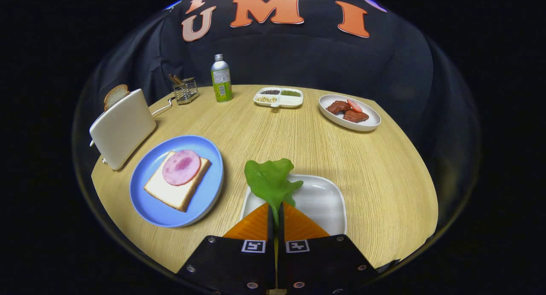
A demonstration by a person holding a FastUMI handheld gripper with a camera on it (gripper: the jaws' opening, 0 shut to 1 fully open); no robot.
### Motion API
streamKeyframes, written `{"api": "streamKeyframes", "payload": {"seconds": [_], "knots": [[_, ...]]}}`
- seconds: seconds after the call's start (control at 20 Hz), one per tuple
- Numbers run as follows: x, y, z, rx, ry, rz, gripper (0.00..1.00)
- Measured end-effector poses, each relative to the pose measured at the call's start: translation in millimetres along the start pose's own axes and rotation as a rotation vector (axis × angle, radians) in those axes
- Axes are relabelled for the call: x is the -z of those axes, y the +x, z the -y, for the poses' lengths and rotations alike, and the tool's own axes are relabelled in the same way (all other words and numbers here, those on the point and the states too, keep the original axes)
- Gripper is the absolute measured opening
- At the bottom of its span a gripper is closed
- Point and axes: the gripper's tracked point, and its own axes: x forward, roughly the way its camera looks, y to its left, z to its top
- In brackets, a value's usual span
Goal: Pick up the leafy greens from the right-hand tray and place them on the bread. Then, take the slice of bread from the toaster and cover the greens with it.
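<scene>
My gripper (275, 209) is shut on the leafy greens (271, 179), whose stem is pinched between the two fingers while the leaf sticks out ahead of them. The greens hang over the near-left corner of the white square tray (326, 201). To the left lies a blue plate (204, 192) with a slice of bread (170, 192) topped by a round pink ham slice (181, 167). Further left stands a white toaster (121, 128) with a second bread slice (115, 95) poking out of its slot.
At the back of the round wooden table (264, 132) stand a green bottle (222, 79), a wire holder (185, 90), a divided white dish of beans (278, 97) and a white plate of meat pieces (349, 111).
</scene>
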Motion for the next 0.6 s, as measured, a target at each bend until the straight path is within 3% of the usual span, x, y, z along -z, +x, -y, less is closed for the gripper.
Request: {"api": "streamKeyframes", "payload": {"seconds": [0.6], "knots": [[-51, -35, -81, -0.139, -0.007, 0.082, 0.03]]}}
